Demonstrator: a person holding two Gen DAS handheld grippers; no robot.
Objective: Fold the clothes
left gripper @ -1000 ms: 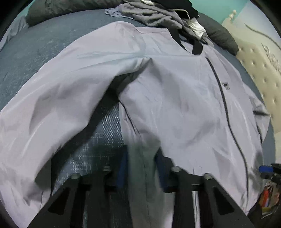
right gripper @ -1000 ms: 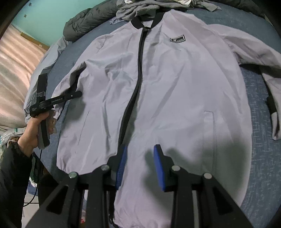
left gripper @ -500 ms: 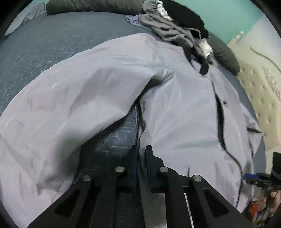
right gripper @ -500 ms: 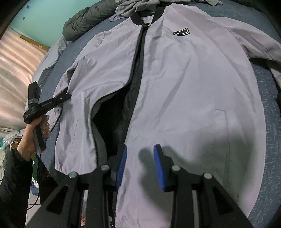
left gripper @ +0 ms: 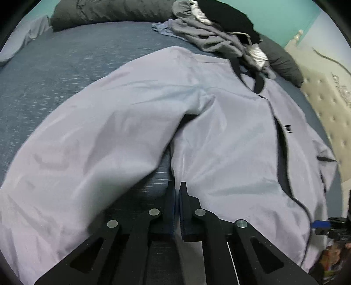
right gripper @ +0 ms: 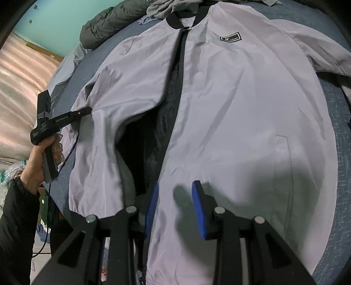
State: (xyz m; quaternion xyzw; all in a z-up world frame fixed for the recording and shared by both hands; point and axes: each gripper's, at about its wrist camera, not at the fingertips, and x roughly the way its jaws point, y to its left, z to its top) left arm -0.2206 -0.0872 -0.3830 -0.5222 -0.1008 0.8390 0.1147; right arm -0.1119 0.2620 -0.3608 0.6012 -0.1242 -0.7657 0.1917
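**Grey jacket spread on bed as folding gets under way**

A bed with a blue-grey cover fills the room's middle, set against a teal wall, with a padded cream headboard to one side. A heap of unfolded clothes and dark pillows sit at the far edge of the bed.

Across the cover lies the task's item, a light grey zip-up jacket, front up, collar towards the heap, one sleeve stretched out to the side. The zip is partly undone, and the front panel nearest the person's hand has bulged open to show dark lining.

The cloth looks thin, light and slick, the sort that will probably slide on itself and hold a crease poorly; a single pinch is likely to lift only one layer. Judging by the layout, the firmer seams are the safer holds: the side seam below the armpit, the ribbed hem, the cuff or the shoulder.

The left gripper has its tongs pressed together at the jacket's side edge just below the armpit; whether cloth is caught between them cannot be made out. The right gripper hovers above the lower front with its tongs apart and nothing between them.
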